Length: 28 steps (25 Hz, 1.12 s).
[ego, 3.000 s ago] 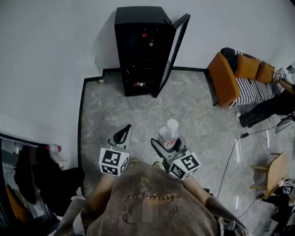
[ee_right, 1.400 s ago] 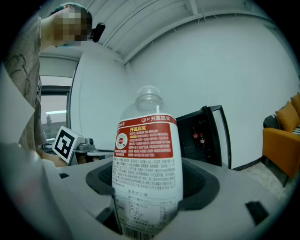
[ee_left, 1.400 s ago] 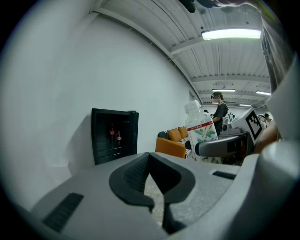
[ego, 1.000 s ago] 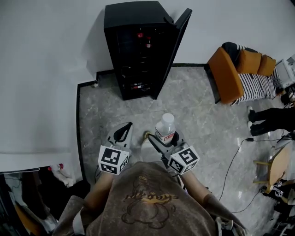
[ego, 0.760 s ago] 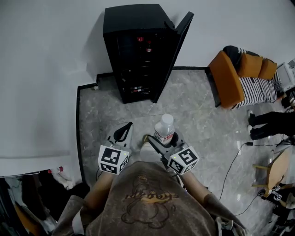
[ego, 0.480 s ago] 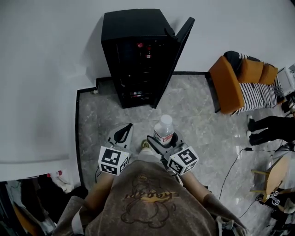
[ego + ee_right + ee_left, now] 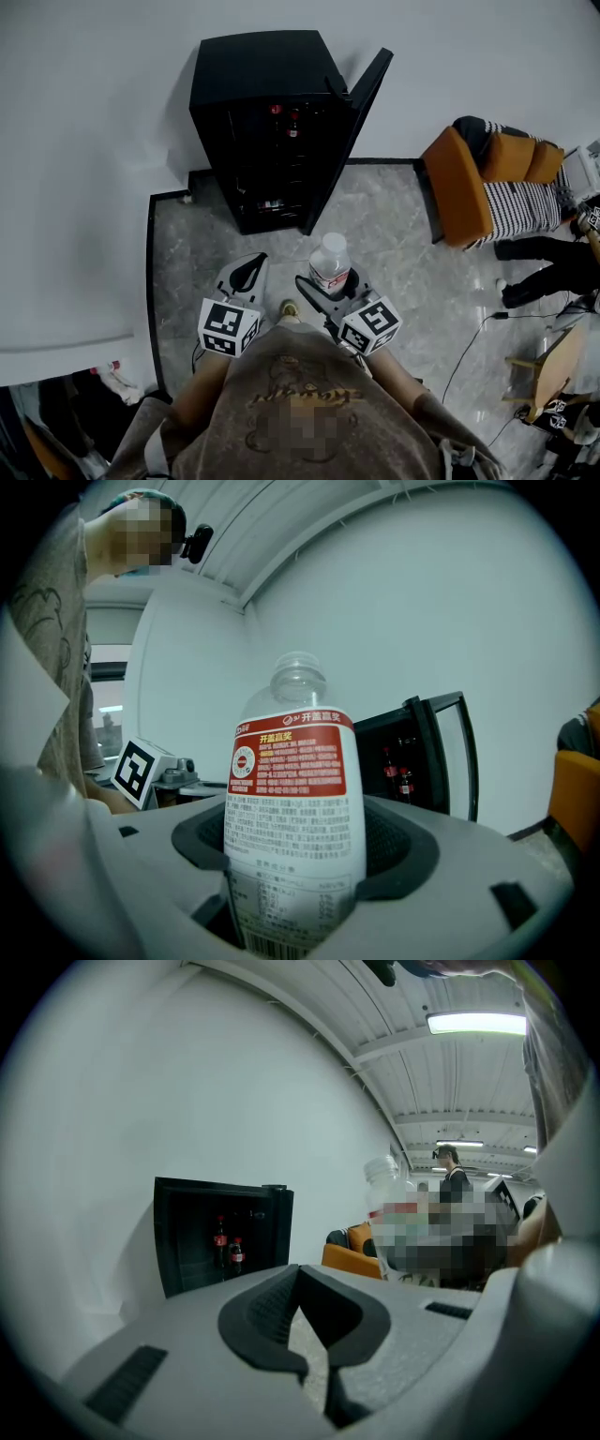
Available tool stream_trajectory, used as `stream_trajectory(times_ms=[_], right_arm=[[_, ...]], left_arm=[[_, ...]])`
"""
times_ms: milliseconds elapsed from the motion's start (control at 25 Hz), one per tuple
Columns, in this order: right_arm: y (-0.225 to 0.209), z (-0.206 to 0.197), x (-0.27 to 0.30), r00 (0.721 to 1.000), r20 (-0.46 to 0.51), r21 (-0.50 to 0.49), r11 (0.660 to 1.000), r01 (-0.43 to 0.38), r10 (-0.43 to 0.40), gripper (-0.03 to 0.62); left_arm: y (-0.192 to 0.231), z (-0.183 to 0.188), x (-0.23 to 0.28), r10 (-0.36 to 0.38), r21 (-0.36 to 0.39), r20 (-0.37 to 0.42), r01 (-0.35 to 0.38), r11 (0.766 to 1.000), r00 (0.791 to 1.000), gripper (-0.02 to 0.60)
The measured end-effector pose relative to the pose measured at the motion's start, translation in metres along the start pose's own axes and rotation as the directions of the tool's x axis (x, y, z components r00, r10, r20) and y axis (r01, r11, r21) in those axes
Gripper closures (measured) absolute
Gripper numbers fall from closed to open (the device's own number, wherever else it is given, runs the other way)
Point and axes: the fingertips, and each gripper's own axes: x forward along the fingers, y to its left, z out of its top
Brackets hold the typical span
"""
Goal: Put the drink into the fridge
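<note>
The drink is a clear bottle (image 7: 330,264) with a red and white label and a white cap; my right gripper (image 7: 333,286) is shut on it and holds it upright. In the right gripper view the bottle (image 7: 295,808) fills the middle between the dark pads (image 7: 398,850). My left gripper (image 7: 242,277) is beside it at the left, shut with nothing in it; its jaws meet at the tips in the left gripper view (image 7: 314,1363). The black fridge (image 7: 262,131) stands ahead against the white wall with its door (image 7: 354,117) swung open to the right. Small red-labelled bottles (image 7: 228,1246) stand on a shelf inside.
An orange armchair (image 7: 469,183) with a striped cushion stands at the right. A person's dark legs (image 7: 544,272) reach in from the right edge. A wooden stool (image 7: 553,361) and a floor cable (image 7: 469,347) lie at the lower right. White wall borders the left.
The fridge has come closer and lower in the head view as I walk toward it. Both grippers keep their pose, the bottle still held.
</note>
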Motion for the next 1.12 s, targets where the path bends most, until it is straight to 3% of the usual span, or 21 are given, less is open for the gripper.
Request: stream_trajectory(times_ms=[360, 680, 1120], right_arm=[[-0.040, 0.013, 0.018, 0.999, -0.008, 0.019, 0.999, -0.050, 0.050, 0.255], [-0.051, 0.016, 0.041, 0.993, -0.025, 0.024, 0.993, -0.116, 0.117, 0.255], [-0.065, 0.021, 0.081, 0.989, -0.031, 0.014, 0.990, -0.143, 0.144, 0.255]], left_arm=[[0.014, 0.021, 0.042, 0.056, -0.008, 0.020, -0.056, 0.998, 0.998, 0.577], [0.030, 0.029, 0.052, 0.114, -0.019, 0.026, -0.114, 0.993, 0.993, 0.577], [0.063, 0.039, 0.067, 0.149, -0.023, 0.043, -0.148, 0.989, 0.988, 0.577]])
